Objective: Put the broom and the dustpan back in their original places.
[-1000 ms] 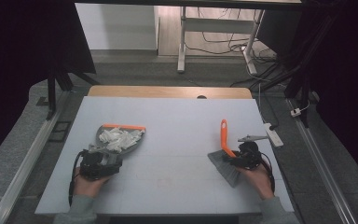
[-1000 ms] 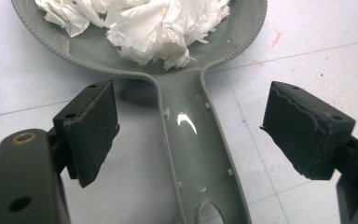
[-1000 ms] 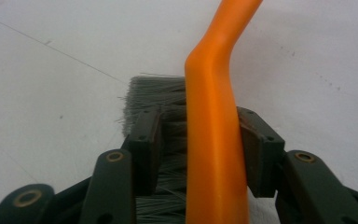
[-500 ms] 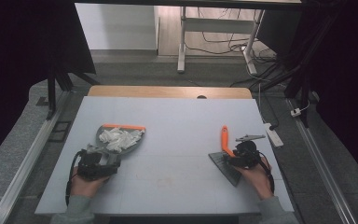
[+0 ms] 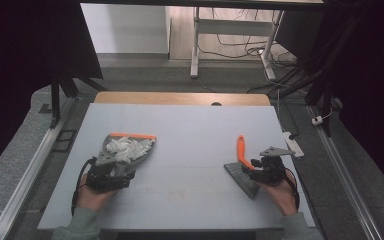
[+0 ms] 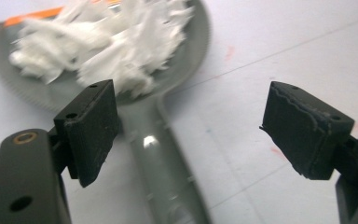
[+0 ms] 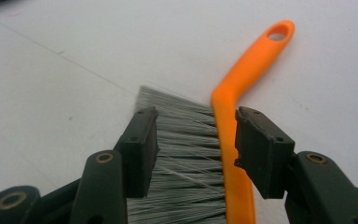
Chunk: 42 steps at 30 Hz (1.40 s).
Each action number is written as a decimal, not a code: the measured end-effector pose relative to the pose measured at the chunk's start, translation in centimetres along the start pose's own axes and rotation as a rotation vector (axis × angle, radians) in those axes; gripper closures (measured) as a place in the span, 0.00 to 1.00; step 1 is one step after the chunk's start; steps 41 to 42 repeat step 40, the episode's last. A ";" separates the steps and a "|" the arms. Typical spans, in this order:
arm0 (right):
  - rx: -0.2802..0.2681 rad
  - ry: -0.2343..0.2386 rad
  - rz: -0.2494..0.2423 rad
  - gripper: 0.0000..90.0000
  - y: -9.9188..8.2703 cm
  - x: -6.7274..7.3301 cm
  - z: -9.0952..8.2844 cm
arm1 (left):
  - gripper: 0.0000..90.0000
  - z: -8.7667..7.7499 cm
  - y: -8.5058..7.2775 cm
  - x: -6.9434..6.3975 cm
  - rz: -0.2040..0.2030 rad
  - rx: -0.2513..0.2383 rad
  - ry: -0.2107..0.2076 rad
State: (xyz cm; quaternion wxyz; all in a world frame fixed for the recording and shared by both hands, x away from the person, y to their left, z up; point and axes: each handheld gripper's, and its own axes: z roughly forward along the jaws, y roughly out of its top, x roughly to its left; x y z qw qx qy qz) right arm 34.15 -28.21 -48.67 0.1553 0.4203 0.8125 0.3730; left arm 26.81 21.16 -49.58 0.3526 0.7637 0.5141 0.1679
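Note:
A grey dustpan (image 5: 132,135) with an orange front edge lies at the table's left, heaped with white paper shreds (image 5: 125,148). My left gripper (image 5: 115,165) is at its handle. In the left gripper view the jaws (image 6: 189,116) stand wide apart; the handle (image 6: 168,158) runs between them, close by the left pad, below the shreds (image 6: 107,46). At the right lies a brush with an orange handle (image 5: 241,150) and grey bristles (image 5: 242,177). My right gripper (image 5: 252,170) straddles the brush head (image 7: 182,121). Its jaws (image 7: 196,135) have just been opening wide, then closing slightly, without clamping it.
The white tabletop (image 5: 190,125) ends in a wooden strip (image 5: 180,97) at the far edge. A white power strip (image 5: 292,144) lies off the right edge, with metal rails and dark curtains on both sides. Desk legs and cables stand beyond.
The brush's orange handle has shifted slightly lower beside the right gripper. The left hand, the dustpan and the shreds have stayed where they were.

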 end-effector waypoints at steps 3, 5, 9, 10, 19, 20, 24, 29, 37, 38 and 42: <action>-0.013 0.024 -0.026 0.55 -0.2 0.3 -0.2 | 0.23 0.4 0.2 0.0 0.023 0.005 -0.038; -0.016 0.036 -0.043 0.55 -0.3 0.6 -0.2 | 0.24 0.7 0.2 0.0 0.044 0.019 -0.056; -0.018 0.050 -0.078 0.55 -0.6 1.2 -0.3 | 0.24 1.1 -0.1 -0.1 0.077 0.034 -0.078; -0.021 0.052 -0.085 0.55 -0.7 1.3 -0.4 | 0.24 1.1 -0.2 0.0 0.076 0.030 -0.089; -0.057 0.064 -0.136 0.55 -1.8 1.2 -1.2 | 0.26 0.8 -1.0 -0.2 0.106 0.022 -0.118; -0.054 0.068 -0.138 0.55 -1.9 1.1 -1.1 | 0.26 0.8 -1.0 -0.2 0.110 0.024 -0.117; -0.047 0.072 -0.136 0.55 -2.0 1.1 -0.9 | 0.26 0.8 -1.1 -0.2 0.106 0.025 -0.116; -0.053 0.076 -0.149 0.55 -1.9 1.3 -0.9 | 0.26 0.8 -1.2 0.0 0.100 0.023 -0.117; -0.060 0.083 -0.165 0.55 -1.8 1.5 -0.8 | 0.26 0.7 -1.3 0.1 0.099 0.022 -0.112; -0.060 0.083 -0.164 0.55 -1.8 1.5 -0.9 | 0.26 0.7 -1.3 0.1 0.098 0.021 -0.112; -0.063 0.083 -0.162 0.55 -1.8 1.4 -0.9 | 0.26 0.7 -1.3 0.1 0.098 0.021 -0.111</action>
